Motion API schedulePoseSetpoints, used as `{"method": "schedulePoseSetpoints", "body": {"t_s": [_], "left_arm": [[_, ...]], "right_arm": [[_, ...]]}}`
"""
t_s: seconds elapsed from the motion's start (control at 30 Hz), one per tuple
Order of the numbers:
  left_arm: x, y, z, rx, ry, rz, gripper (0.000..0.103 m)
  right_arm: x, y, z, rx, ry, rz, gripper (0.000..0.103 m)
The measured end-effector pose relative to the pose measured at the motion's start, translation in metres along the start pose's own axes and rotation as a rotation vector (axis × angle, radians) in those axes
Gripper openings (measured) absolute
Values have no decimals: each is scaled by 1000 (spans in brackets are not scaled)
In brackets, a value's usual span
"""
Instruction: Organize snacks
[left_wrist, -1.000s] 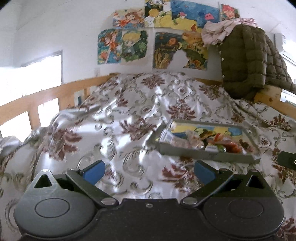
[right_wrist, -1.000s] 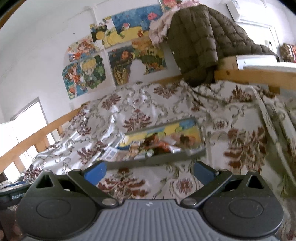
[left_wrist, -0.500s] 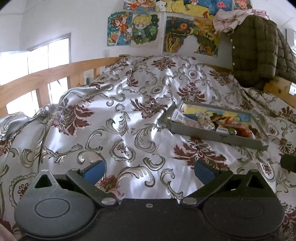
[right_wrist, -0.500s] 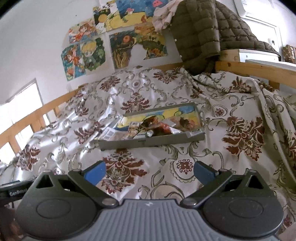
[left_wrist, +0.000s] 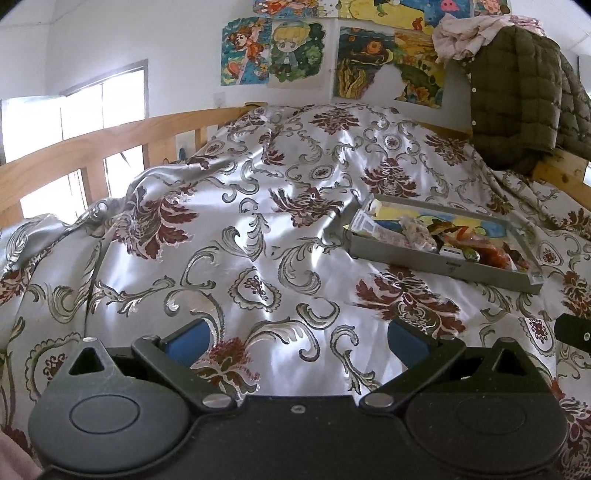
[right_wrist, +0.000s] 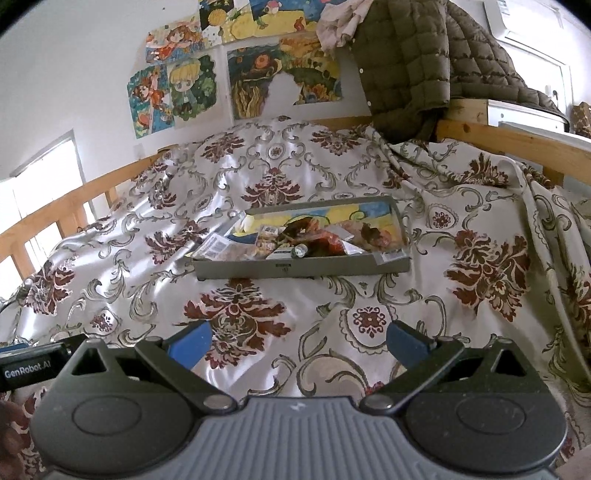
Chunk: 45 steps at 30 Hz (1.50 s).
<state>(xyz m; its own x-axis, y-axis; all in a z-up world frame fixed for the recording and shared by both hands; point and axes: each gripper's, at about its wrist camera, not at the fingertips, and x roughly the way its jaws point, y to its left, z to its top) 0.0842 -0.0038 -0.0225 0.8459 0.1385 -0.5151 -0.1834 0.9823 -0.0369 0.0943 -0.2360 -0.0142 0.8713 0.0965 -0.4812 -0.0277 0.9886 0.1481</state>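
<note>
From the left wrist, the left gripper, jaws wide, hovers over the bedspread; the grey tray of jumbled snacks lies ahead-right. From the right wrist, the right gripper, spread empty, faces the tray's near wall; wrappers indistinct.

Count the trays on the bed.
1. The tray lies on the bedspread ahead of the right gripper and holds a heap of snacks. Nothing suggests another, though folds could hide one.
</note>
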Motion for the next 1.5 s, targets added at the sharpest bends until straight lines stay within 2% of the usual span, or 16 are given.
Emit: {"method": "schedulePoseSetpoints", "body": {"t_s": [1.5], "left_arm": [[0,1,0,-1,2,1,102]], "right_arm": [[1,1,-1,-5,12,-2,103]]}}
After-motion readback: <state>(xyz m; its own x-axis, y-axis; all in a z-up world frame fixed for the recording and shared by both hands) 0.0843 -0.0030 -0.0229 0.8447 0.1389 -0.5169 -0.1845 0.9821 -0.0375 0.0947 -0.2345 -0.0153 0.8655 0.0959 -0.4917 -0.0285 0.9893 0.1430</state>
